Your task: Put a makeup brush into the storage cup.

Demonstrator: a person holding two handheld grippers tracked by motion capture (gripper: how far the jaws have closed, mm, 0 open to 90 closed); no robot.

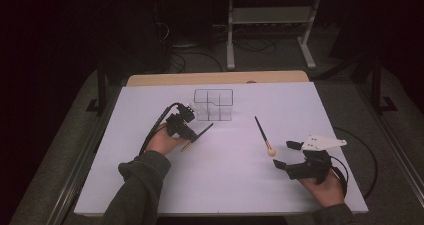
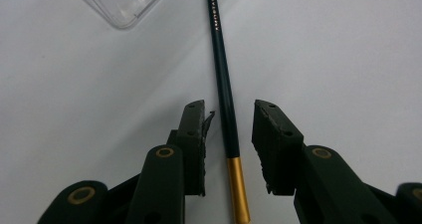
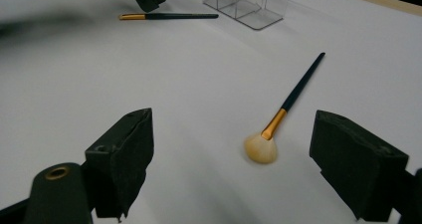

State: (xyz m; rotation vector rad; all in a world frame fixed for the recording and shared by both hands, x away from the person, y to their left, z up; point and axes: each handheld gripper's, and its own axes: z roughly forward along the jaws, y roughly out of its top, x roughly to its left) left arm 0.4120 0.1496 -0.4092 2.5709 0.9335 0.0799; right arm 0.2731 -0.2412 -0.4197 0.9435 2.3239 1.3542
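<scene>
A slim dark-handled brush (image 1: 200, 134) with a gold ferrule lies on the white tabletop (image 1: 225, 185). My left gripper (image 1: 192, 136) is down over it. In the left gripper view the handle (image 2: 221, 59) runs between the two jaws of that gripper (image 2: 229, 109), with a gap on each side, so the pads do not press on it. A second brush (image 1: 262, 132) with a cream fan head lies right of centre. My right gripper (image 1: 283, 154) sits just short of its head, jaws wide open; the fan brush (image 3: 293, 97) lies ahead of that gripper (image 3: 234, 118).
A clear plastic organiser (image 1: 214, 104) with several compartments stands at the back centre of the table, just beyond the left gripper; its corner (image 2: 124, 2) is near the slim brush's handle end. A dark floor with cables and a metal stand lies beyond the table's far edge.
</scene>
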